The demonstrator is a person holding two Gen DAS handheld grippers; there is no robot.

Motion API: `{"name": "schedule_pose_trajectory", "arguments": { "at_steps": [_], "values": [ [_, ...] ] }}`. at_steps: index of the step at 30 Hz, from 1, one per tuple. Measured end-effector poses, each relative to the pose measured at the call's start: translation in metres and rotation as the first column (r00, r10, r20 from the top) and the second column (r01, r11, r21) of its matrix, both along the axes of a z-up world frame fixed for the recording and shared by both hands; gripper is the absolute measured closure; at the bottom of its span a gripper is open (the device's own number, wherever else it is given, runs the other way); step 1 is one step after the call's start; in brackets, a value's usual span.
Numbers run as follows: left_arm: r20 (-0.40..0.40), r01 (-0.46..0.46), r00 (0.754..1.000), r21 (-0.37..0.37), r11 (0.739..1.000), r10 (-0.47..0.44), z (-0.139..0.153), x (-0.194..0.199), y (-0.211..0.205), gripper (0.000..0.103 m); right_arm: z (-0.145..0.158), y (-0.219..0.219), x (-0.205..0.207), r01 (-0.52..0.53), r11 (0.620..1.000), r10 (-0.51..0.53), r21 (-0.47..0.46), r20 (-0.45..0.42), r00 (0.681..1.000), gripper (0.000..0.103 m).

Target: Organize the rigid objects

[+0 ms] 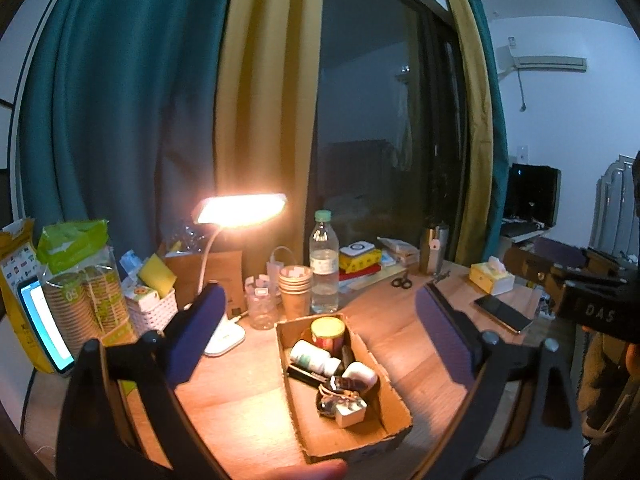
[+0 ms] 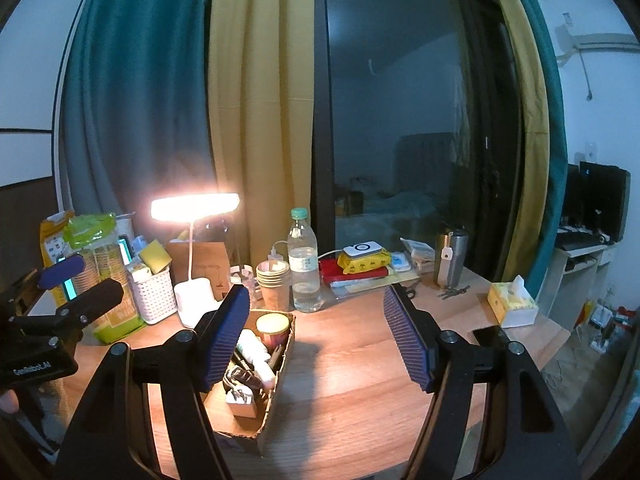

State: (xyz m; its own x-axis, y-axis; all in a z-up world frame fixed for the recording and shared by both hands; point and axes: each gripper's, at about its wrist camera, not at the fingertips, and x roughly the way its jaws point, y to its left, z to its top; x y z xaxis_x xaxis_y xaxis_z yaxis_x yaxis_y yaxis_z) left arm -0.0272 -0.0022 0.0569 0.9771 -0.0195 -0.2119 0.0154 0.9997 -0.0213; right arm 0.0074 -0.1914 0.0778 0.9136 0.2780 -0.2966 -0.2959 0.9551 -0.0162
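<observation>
I see a wooden counter set against a dark window, which is flanked by teal and mustard curtains. A lit desk lamp with a white base casts warm light over the surface.

An open cardboard box sits at the near middle of the counter. It holds the rigid objects: a red jar with a yellow lid, a white bottle lying on its side, a white charger plug and several dark small items I cannot identify.

Behind the box stand a clear water bottle, a stack of paper cups and a white woven basket. To the right lie scissors, a metal tumbler, a yellow tissue box and a dark phone.

The left tool is spread wide with nothing between its blue pads; the box lies below and beyond it. The right tool is also apart and empty, its left pad in front of the box's near edge. An air conditioner hangs on the far right wall.
</observation>
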Motion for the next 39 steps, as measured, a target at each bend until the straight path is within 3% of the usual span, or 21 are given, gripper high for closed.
{"name": "schedule_pose_trajectory", "arguments": {
  "at_steps": [39],
  "values": [
    [-0.015,0.009,1.000,-0.004,1.000,-0.009,0.0013,0.0004,-0.0009,0.006,-0.0054,-0.0010,0.0042,-0.004,1.000,0.004,0.007,-0.009,1.000,0.030]
  ]
}}
